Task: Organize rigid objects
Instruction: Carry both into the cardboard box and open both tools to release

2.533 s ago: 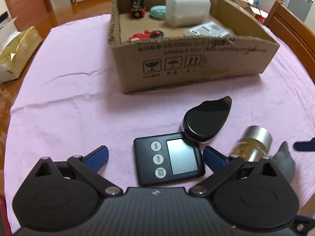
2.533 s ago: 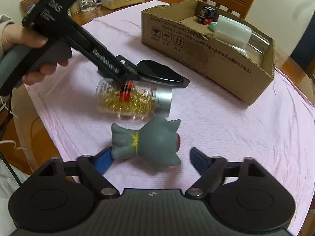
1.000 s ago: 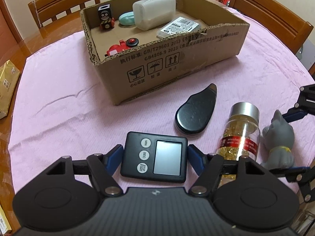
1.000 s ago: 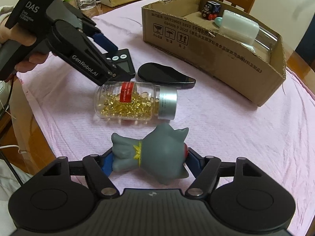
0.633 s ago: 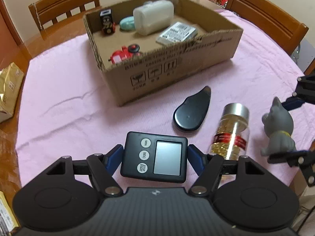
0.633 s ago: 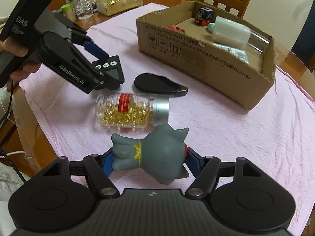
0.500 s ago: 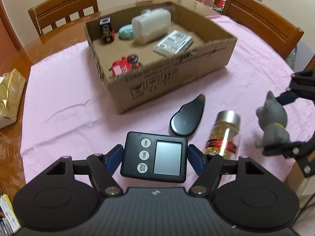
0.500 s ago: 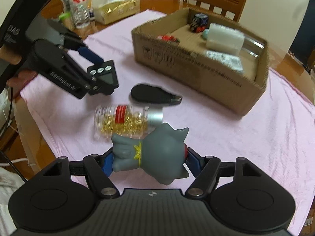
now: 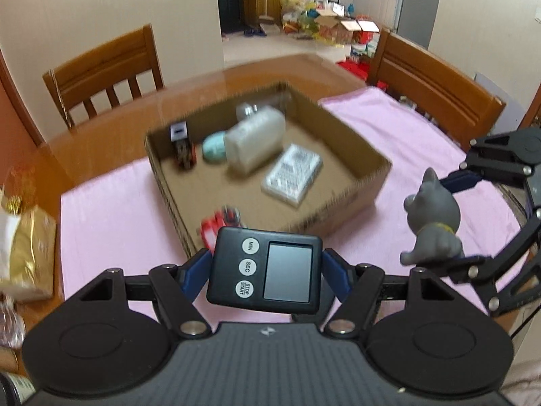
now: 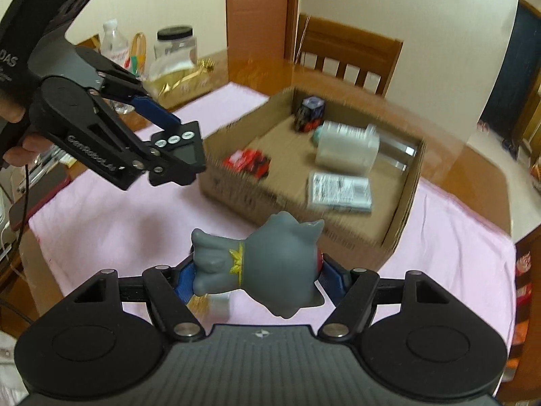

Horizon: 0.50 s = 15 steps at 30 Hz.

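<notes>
My left gripper is shut on a black digital timer and holds it in the air just short of the near wall of the open cardboard box. It also shows in the right wrist view, at the left, with the timer. My right gripper is shut on a grey cat figurine, lifted above the pink cloth, near the box. The figurine also shows at the right in the left wrist view.
The box holds a white bottle, a flat white packet, a red toy, a small dark toy and a teal object. Wooden chairs stand behind the table. A gold package lies at the left.
Both grippers have risen well off the cloth with the timer and the cat figurine and moved toward the box. The pill bottle and black oval object have dropped out of sight below.
</notes>
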Available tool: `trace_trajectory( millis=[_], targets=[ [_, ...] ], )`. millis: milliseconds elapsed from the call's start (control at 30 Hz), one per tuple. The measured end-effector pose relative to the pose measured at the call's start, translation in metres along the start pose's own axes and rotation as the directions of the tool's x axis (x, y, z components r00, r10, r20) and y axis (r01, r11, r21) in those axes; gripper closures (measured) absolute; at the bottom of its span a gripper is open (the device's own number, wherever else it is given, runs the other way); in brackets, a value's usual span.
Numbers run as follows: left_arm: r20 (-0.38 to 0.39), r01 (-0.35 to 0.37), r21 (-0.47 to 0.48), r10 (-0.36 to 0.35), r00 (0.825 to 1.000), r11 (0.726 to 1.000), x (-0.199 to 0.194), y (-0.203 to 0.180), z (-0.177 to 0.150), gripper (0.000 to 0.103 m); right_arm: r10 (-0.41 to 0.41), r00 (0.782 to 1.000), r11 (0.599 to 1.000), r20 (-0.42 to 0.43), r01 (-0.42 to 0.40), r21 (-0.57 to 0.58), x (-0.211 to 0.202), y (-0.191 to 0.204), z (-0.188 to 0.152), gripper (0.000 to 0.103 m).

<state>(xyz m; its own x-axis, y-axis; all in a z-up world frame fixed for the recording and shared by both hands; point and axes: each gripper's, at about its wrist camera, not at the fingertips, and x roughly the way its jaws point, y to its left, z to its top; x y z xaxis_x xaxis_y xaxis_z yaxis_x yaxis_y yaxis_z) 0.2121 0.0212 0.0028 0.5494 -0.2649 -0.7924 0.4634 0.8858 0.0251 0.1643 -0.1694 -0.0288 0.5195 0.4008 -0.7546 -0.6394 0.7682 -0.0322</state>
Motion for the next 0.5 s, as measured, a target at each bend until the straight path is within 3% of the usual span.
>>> trace_trajectory(
  millis=[267, 500],
  targets=[
    [0.042, -0.035, 0.009, 0.034, 0.999, 0.999, 0.02, 0.012, 0.041, 0.033, -0.029, 0.998, 1.0, 0.06, 0.029, 0.0, -0.004, -0.013, 0.026, 0.027],
    [0.028, -0.055, -0.019, 0.055, 0.998, 0.998, 0.056, 0.026, 0.067, 0.033, -0.041, 0.996, 0.999, 0.08, 0.038, 0.03, -0.002, -0.02, 0.039, 0.027]
  ],
)
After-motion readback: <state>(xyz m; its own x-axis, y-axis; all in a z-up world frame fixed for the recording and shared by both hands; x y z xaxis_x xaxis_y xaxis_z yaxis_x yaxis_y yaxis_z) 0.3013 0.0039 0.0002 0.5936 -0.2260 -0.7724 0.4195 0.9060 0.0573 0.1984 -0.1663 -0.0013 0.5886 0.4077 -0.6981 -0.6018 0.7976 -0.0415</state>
